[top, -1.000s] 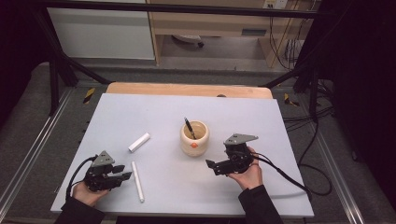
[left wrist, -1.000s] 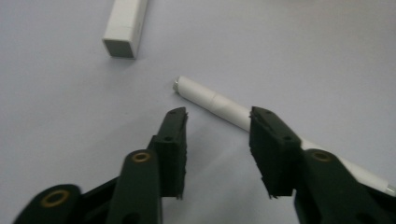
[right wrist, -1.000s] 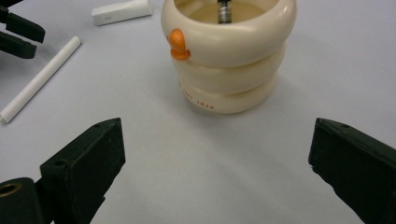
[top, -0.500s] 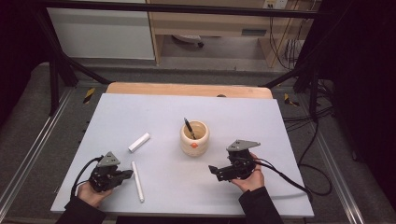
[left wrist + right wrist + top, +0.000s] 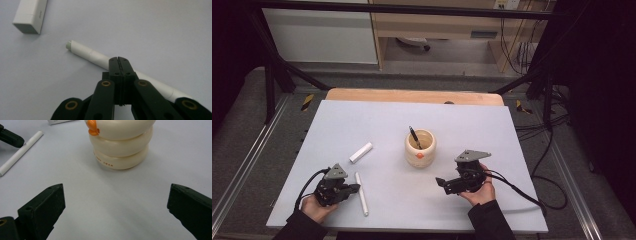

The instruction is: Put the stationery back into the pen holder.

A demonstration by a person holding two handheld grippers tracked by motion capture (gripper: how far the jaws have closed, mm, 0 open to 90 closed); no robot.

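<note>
Two hand-held grippers rest low over the near part of a pale grey table point(image 5: 362, 125), one at each front corner. At the near left, the left gripper point(image 5: 354, 188) is held in the person's left hand point(image 5: 315, 206); in the left gripper view its jaws are pressed together with nothing between them, their tips just above a long white pen point(image 5: 100, 58) that lies flat on the table and runs diagonally under them. In the high view this pen point(image 5: 361, 193) lies just to the right of the left gripper. Beyond its grey-tipped end lies a short white rectangular stick point(image 5: 29, 15), seen in the high view point(image 5: 361, 152) farther up the table, apart from the pen. At the near right, the right gripper point(image 5: 442, 182), held in the right hand point(image 5: 479, 191), points left; in the right gripper view its jaws stand wide apart and empty over bare table. Ahead of them stands a cream ringed cup point(image 5: 121, 142) with an orange beak-like knob point(image 5: 93, 127) on its side. In the high view the cup point(image 5: 420, 148) sits upright near the table's middle, between the two grippers and farther back, with a dark pen point(image 5: 414, 137) leaning inside it.
</note>
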